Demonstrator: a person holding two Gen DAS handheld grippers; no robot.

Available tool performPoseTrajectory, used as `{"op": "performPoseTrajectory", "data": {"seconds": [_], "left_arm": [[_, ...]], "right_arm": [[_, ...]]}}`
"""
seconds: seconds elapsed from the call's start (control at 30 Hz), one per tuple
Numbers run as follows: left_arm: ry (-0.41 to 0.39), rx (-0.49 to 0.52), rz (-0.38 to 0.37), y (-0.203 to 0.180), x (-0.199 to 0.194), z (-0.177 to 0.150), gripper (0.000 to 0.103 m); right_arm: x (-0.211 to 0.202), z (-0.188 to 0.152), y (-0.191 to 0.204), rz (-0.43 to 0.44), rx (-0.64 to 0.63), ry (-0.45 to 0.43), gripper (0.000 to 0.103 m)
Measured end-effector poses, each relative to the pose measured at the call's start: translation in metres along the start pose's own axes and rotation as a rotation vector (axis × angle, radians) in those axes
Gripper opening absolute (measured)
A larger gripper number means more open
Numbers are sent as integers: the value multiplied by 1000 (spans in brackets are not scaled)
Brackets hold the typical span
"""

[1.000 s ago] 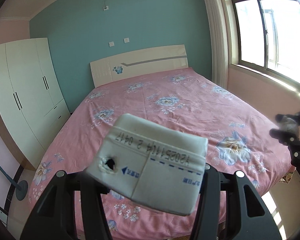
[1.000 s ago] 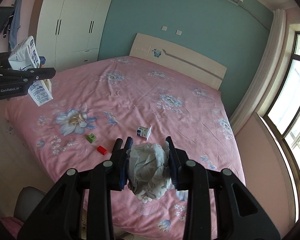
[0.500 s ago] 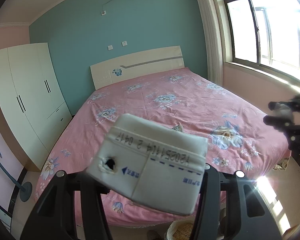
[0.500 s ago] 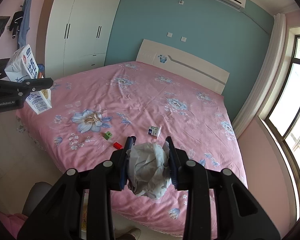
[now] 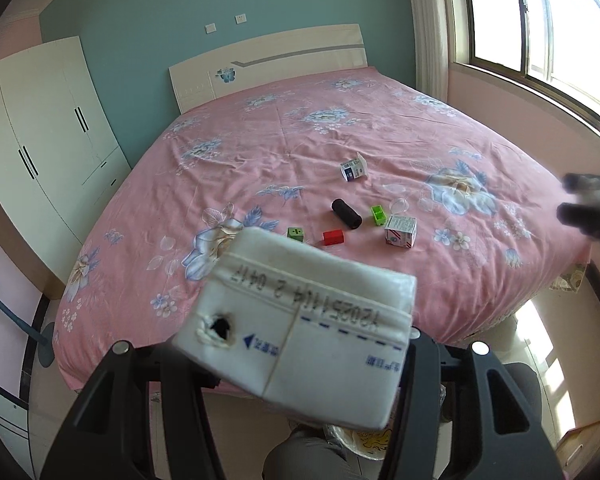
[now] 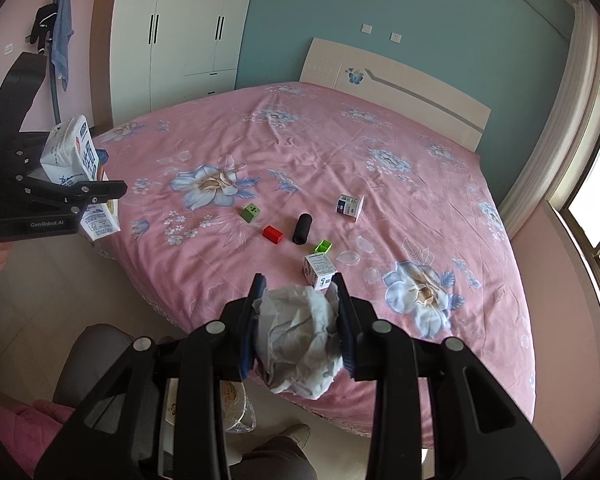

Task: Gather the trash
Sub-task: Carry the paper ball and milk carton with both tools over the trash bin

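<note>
I have my left tool (image 5: 300, 364) clenched on the white paper milk carton (image 5: 300, 336) and my right tool (image 6: 298, 320) grasping crumpled grey paper (image 6: 300, 340), both at six o'clock off the pink floral bed (image 6: 340, 152), presumably for binning.

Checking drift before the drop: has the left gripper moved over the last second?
Yes. The left gripper, shut on the milk carton, has tipped downward: the headboard sits higher in its view, and floor past the bed's foot now shows.

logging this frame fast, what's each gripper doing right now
Left gripper: shut on the white milk carton.
Right gripper: shut on the crumpled paper.
</note>
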State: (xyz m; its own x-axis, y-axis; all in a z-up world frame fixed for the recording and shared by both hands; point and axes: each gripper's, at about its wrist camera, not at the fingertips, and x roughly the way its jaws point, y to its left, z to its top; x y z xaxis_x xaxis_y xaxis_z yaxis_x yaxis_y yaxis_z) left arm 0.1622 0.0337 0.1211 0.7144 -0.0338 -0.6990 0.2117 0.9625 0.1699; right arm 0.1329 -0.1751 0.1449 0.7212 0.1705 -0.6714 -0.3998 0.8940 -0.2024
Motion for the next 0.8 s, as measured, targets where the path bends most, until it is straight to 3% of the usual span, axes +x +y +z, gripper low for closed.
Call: {"op": "performPoseTrajectory", "data": {"seconds": [0.8], "left_arm": [[382,40,-137,-64,138,-110,55]], "right_arm": [[146,-115,59,206,59,323,34]]}}
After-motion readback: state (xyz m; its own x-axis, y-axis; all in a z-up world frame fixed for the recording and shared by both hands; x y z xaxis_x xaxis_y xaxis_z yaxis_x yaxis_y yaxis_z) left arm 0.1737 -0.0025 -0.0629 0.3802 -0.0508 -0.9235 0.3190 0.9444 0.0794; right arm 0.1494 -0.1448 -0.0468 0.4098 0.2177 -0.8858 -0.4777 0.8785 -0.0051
